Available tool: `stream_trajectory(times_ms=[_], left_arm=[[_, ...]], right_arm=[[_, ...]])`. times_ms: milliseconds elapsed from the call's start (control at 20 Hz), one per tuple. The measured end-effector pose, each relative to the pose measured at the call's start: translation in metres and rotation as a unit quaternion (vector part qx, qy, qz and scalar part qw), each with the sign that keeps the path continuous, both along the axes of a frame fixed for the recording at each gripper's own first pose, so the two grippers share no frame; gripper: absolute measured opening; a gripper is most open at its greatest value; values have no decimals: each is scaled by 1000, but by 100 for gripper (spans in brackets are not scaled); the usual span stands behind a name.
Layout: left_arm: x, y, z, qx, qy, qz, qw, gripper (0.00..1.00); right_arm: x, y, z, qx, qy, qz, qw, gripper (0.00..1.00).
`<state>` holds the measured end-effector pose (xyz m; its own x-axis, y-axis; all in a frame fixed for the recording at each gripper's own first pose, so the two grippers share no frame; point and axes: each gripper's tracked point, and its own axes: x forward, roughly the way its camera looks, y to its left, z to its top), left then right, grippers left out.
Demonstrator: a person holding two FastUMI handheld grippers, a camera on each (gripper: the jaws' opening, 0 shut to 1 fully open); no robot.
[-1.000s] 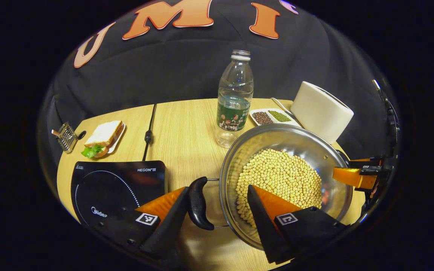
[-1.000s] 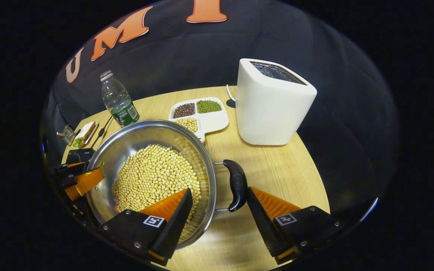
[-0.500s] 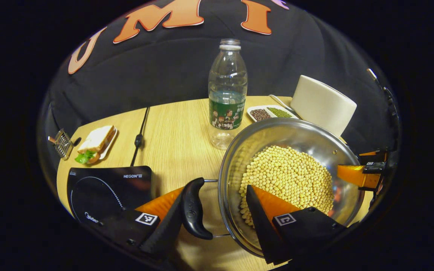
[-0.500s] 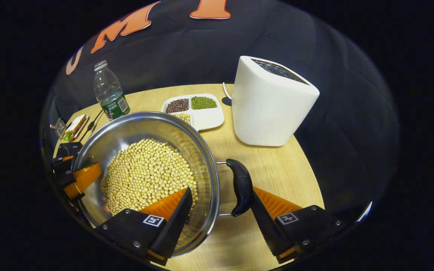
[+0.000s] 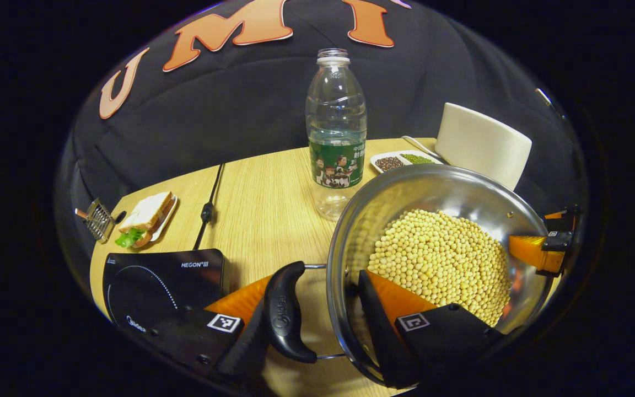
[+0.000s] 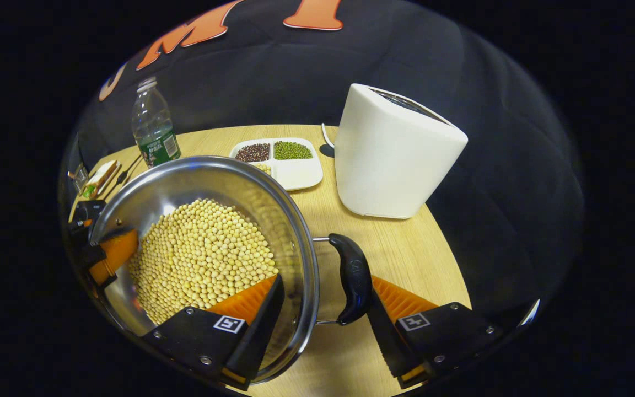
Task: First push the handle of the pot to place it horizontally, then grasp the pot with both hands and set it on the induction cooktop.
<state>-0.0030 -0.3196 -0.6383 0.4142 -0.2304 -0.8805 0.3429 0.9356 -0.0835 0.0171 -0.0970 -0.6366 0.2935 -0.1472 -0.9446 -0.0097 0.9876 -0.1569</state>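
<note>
A steel pot [image 5: 463,190] full of soybeans [image 5: 444,259] hangs between both grippers over the wooden table. My left gripper [image 5: 315,275] is shut on the pot's side, with one finger against the outside of the black handle [image 5: 284,311] and the other inside the wall. On the opposite side, my right gripper [image 6: 326,278] is shut the same way across the pot [image 6: 207,162] wall and its black handle [image 6: 353,278]. The black induction cooktop [image 5: 157,278] lies flat to the left of the pot. Each gripper also appears across the pot: left gripper [image 6: 105,253], right gripper [image 5: 538,251].
A water bottle [image 5: 337,132] stands just behind the pot. At the back right are a white toaster [image 6: 394,154] and a divided tray [image 6: 298,173] of beans. A sandwich [image 5: 146,215], a small metal rack [image 5: 97,219] and a black cable [image 5: 207,207] lie beyond the cooktop.
The right gripper's outer finger has closed in until it touches the handle. The pot and both grippers have shifted together, seemingly up and nearer the bottle.
</note>
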Motion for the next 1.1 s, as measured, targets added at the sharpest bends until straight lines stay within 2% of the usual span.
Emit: stream_trajectory(times_ms=[150, 300, 350, 500, 700, 900, 1000, 1100], left_arm=[[0, 1, 1, -3, -1, 0, 1000, 85], [4, -2, 1, -10, -7, 14, 1000, 83], [2, 0, 1, -10, -5, 13, 1000, 80], [2, 0, 2, -10, -9, 12, 1000, 81], [3, 0, 2, -12, -14, 14, 1000, 80], [3, 0, 2, -9, -13, 11, 1000, 80], [1, 0, 2, -8, -12, 12, 1000, 77], [1, 0, 2, -5, -12, 11, 1000, 80]], right_arm=[[0, 2, 4, 5, -12, -17, 1000, 86], [3, -1, 5, 15, -28, -31, 999, 79], [4, -2, 6, 20, -33, -32, 999, 75], [6, -3, 7, 20, -49, -22, 998, 72], [7, -5, 6, 27, -56, -17, 998, 73], [18, -8, 11, -20, -77, 29, 996, 82], [19, -7, 13, -19, -74, 24, 997, 83], [18, -8, 13, 1, -69, 8, 998, 78]])
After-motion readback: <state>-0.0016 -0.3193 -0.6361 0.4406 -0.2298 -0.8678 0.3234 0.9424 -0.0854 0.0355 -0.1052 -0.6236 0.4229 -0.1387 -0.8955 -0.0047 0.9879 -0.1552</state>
